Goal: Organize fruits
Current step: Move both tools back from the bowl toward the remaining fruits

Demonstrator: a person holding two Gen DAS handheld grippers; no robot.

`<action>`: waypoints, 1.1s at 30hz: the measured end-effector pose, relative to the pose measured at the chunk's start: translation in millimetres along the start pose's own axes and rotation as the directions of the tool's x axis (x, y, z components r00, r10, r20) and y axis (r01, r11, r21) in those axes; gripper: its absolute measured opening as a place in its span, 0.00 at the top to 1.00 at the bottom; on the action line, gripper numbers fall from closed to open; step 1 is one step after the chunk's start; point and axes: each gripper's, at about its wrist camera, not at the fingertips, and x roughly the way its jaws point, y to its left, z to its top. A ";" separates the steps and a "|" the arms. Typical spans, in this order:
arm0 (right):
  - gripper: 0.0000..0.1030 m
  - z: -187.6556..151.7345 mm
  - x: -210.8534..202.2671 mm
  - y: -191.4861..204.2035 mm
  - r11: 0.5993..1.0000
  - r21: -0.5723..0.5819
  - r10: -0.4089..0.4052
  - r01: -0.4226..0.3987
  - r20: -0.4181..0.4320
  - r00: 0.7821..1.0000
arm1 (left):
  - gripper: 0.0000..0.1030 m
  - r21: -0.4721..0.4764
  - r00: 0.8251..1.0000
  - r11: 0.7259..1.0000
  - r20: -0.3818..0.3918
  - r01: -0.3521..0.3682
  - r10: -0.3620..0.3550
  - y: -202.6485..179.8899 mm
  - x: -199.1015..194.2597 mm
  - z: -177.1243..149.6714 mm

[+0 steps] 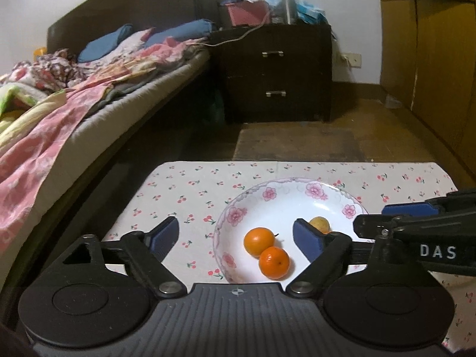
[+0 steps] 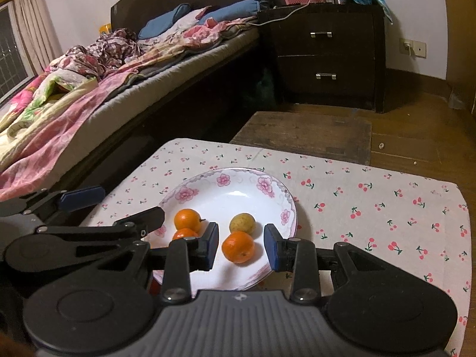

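Three oranges (image 2: 238, 247) w/ plate (image 2: 267, 184); both grippers, left (image 1: 236, 238) & right (image 2: 241, 242), spread wide, "DAS" printed on right.

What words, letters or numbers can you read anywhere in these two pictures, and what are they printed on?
"DAS" in white capitals, on the black body of the right gripper, seen in the left wrist view; the edge of the frame may cut off further letters.

The papers and packets on top of the nightstand may carry print, but it is too small and blurred to read.

Nothing else legible in either view.
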 end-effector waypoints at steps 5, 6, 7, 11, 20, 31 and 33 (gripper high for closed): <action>0.65 -2.5 -7.1 5.3 1.000 -0.003 0.014 -0.014 0.004 1.000 | 0.11 -0.020 0.999 1.000 -0.035 0.022 -0.023 8.1 -1.4 -4.1; 0.65 -3.2 -9.0 6.6 1.000 -0.003 0.019 -0.019 0.002 1.000 | 0.11 -0.005 0.999 1.000 -0.036 0.013 -0.013 7.9 -3.1 -6.0; 0.65 -3.9 -10.6 8.0 1.000 -0.007 0.019 -0.019 -0.002 1.000 | 0.11 0.009 0.999 1.000 -0.038 0.002 -0.002 7.4 -4.4 -7.3; 0.65 -12.8 -19.3 15.6 1.000 -0.026 0.017 -0.017 -0.025 1.000 | 0.11 0.030 0.998 1.000 -0.057 -0.007 0.008 12.2 -12.5 -15.6; 0.65 -54.0 -30.0 27.9 0.995 -0.093 0.014 -0.027 -0.139 0.990 | 0.20 -0.056 0.987 0.998 -0.154 0.032 -0.040 37.4 -18.9 -32.9; 0.64 -84.9 -21.1 44.5 0.979 -0.203 -0.016 -0.033 -0.234 0.972 | 0.19 -0.129 0.968 0.989 -0.227 0.076 -0.104 52.8 -17.4 -57.6; 0.64 -85.6 -21.6 42.4 0.978 -0.207 -0.020 -0.030 -0.236 0.972 | 0.19 -0.136 0.967 0.987 -0.228 0.083 -0.112 55.2 -16.5 -60.4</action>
